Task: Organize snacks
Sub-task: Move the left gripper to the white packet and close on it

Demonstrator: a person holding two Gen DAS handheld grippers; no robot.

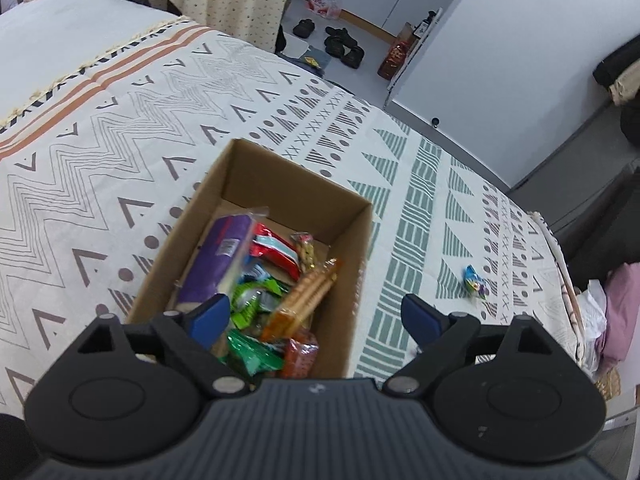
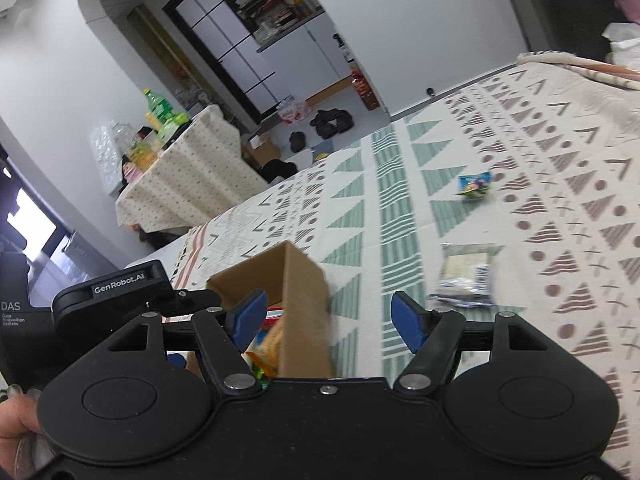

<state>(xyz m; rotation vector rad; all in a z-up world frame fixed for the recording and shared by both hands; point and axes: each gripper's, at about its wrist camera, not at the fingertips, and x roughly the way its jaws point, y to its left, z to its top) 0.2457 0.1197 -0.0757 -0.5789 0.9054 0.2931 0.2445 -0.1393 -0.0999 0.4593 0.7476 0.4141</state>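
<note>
A cardboard box (image 1: 256, 236) is found standing open on the patterned bedspread (image 1: 120, 152), and most of the snacks are judged to be already gathered in it: a purple packet (image 1: 218, 258), a red packet (image 1: 276, 250), green wrappers (image 1: 252, 300) and an orange biscuit sleeve (image 1: 306, 300) are seen piled in its near half, the far half being bare. Two items are observed outside the box, so the task is judged incomplete: a small blue sweet packet (image 2: 474, 185) lying well apart from the box, and a clear packet with dark print (image 2: 466, 280) lying nearer, beside the box but not touching it. The box's long axis is seen to run away from the left wrist camera, its opening facing up. The biscuit sleeve is laid with its long axis slanting up toward the box's far right wall. The clear packet is too blurred for its axis to be told. The left gripper (image 1: 316, 316) is held released over the box's near end, nothing between its blue pads. The right gripper (image 2: 328, 322) is likewise spread and empty, just past the box's corner.
</note>
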